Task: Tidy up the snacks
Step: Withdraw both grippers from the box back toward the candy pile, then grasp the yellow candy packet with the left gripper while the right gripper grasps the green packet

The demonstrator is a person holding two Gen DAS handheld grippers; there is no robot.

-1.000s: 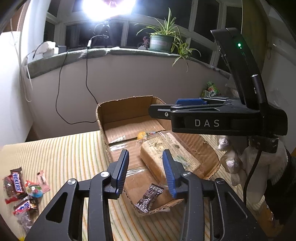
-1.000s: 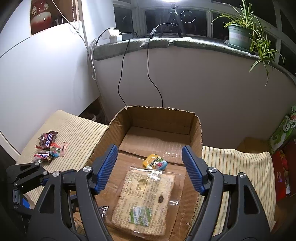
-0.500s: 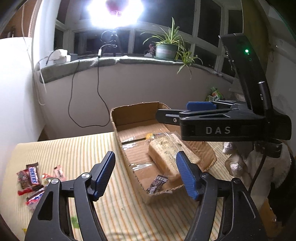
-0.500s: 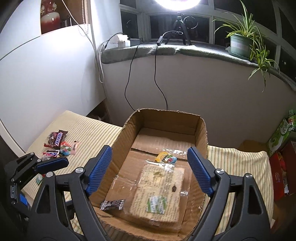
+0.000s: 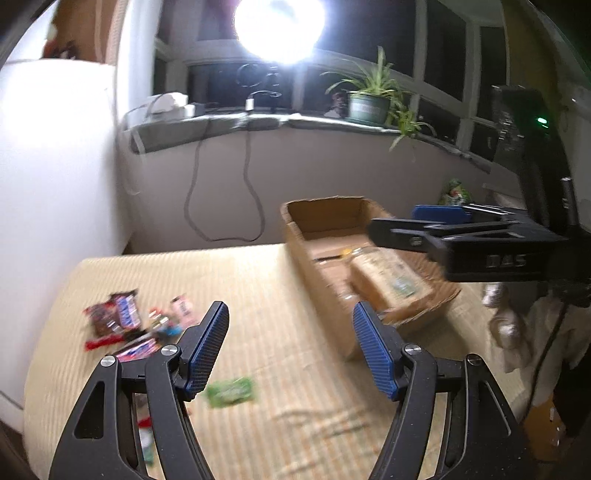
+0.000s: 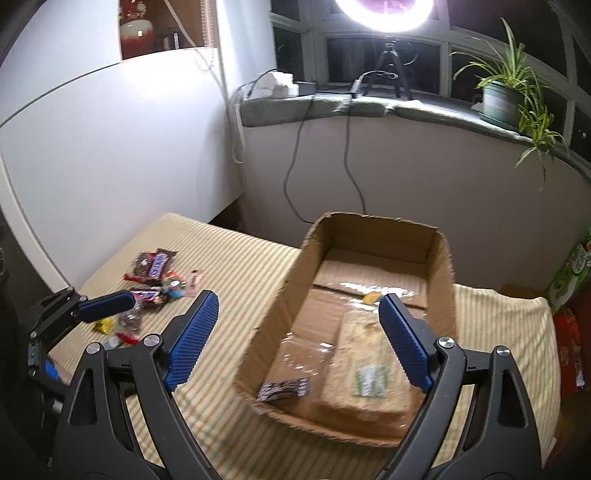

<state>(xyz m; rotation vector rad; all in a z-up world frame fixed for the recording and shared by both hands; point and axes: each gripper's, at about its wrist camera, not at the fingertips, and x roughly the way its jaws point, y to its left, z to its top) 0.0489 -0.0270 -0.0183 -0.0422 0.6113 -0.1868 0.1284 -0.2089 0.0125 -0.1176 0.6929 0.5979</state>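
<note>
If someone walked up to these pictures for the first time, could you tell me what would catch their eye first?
Probably the glaring ring light above the window sill, then the open cardboard box on the striped surface, holding a large wrapped cracker pack and a small dark sachet. Left of the box lies a loose heap of candy bars, and both the left hand-held gripper and the right hand-held gripper stand open and empty.

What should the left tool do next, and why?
Probably reach toward the loose snacks on the striped cloth and pick one. The left tool, whose jaws have just been opening, is empty, and the cardboard box already holds a cracker pack and a dark candy.
</note>
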